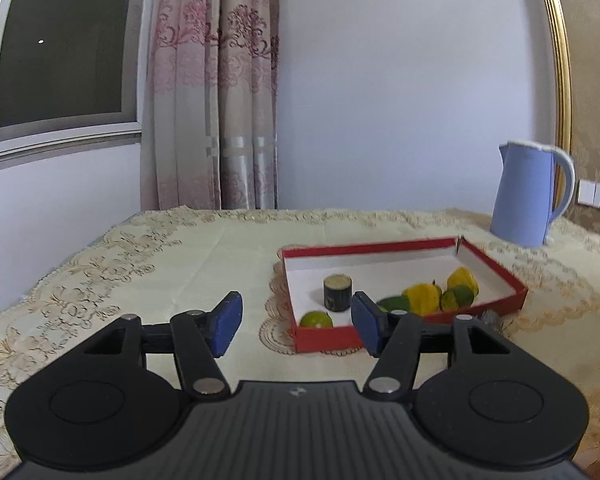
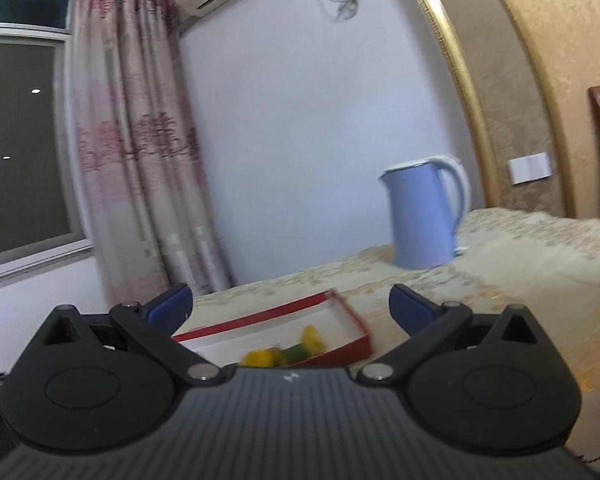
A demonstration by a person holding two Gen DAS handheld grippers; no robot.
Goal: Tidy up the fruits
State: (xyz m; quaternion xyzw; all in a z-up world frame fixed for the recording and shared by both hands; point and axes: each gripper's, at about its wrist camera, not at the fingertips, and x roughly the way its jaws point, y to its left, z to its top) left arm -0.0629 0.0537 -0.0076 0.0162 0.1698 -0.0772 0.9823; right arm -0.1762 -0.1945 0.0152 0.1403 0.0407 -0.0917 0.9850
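Note:
A shallow red box (image 1: 496, 268) with a white inside lies on the table. Inside it are a green lime (image 1: 316, 320) at the near left corner, a dark cylinder (image 1: 338, 292) standing upright, and a cluster of yellow and green fruits (image 1: 440, 294) on the right side. My left gripper (image 1: 296, 322) hovers in front of the box's near left corner, its blue pads apart and nothing between them. In the right wrist view the red box (image 2: 348, 312) and the yellow and green fruits (image 2: 288, 350) lie beyond my right gripper (image 2: 290, 306), which is wide open and empty.
A blue kettle (image 1: 526, 192) with a white handle stands at the back right of the table, beyond the box; in the right wrist view the kettle (image 2: 422, 216) is upper right. A lace cloth (image 1: 140, 268) covers the table. Wall, curtain and window lie behind.

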